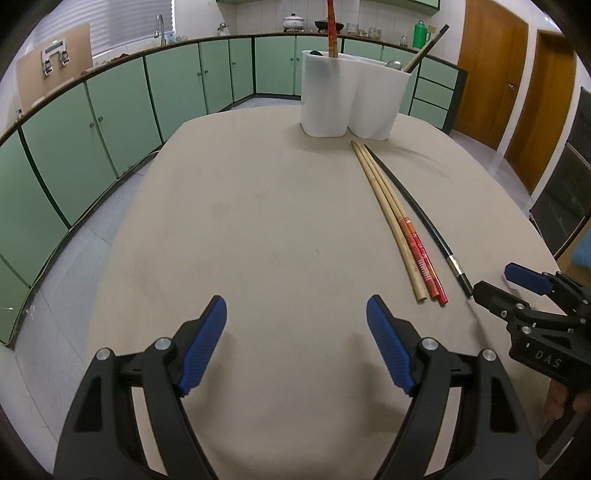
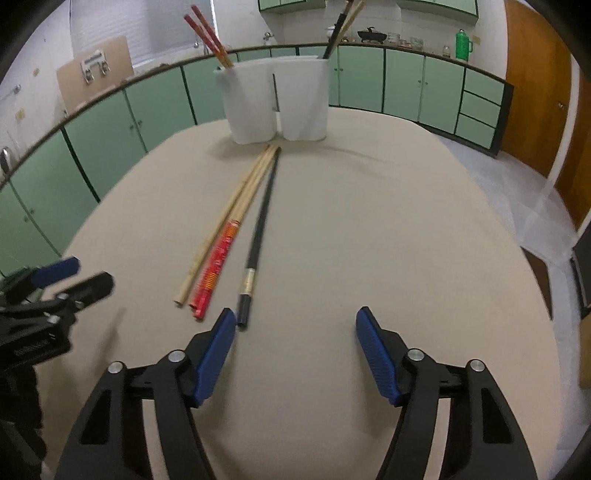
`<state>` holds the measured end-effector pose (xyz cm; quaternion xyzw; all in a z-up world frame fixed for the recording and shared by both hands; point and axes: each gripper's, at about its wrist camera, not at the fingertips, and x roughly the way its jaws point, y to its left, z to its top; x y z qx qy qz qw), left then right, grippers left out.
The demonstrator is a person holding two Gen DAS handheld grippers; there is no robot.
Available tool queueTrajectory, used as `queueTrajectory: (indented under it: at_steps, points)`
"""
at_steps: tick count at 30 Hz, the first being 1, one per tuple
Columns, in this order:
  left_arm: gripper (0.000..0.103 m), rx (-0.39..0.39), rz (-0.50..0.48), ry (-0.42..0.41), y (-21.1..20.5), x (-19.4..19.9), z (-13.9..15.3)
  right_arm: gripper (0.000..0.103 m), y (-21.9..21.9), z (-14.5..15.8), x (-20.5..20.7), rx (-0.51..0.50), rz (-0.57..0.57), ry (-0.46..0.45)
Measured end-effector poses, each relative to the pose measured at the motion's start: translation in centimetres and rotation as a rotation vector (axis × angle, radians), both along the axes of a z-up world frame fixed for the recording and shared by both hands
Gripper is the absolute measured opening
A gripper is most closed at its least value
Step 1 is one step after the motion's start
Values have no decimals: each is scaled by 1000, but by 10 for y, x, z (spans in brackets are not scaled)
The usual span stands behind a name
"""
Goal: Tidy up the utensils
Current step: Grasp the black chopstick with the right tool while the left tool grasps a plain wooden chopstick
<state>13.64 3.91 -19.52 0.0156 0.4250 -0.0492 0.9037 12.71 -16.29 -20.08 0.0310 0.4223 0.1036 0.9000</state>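
Both claws hover low over the beige tabletop (image 1: pixel 258 221), their blue pads spread apart and gripping nothing; the left claw (image 1: pixel 295 332) faces bare cloth, while the right claw (image 2: pixel 295 347) sits with its left pad (image 2: pixel 216 356) just beside the butt end of the black chopstick (image 2: pixel 260 230). That chopstick lies next to the plain wooden chopstick (image 2: pixel 216 236) and a red-handled pair (image 2: pixel 221 254), all pointing toward the white two-compartment utensil holder (image 2: pixel 277 99) at the far edge; the holder already carries red chopsticks (image 2: pixel 208 33) in one compartment and dark and pale ones (image 2: pixel 341 26) in the other.
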Motion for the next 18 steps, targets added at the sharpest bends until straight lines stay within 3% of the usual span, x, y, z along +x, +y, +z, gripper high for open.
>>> queueTrajectory:
  at_steps: [6,8,18]
  points:
    - [77,4,-22,3,-9,-1,0,33,17,-3,5,-44,28,-5]
    - [77,-1,-33,10,-13,0,-1,9,19,-3,8,-35,49,-1]
    - [77,-9,-99,29,-50,7,-10,6,-6,-3,4,-35,13,0]
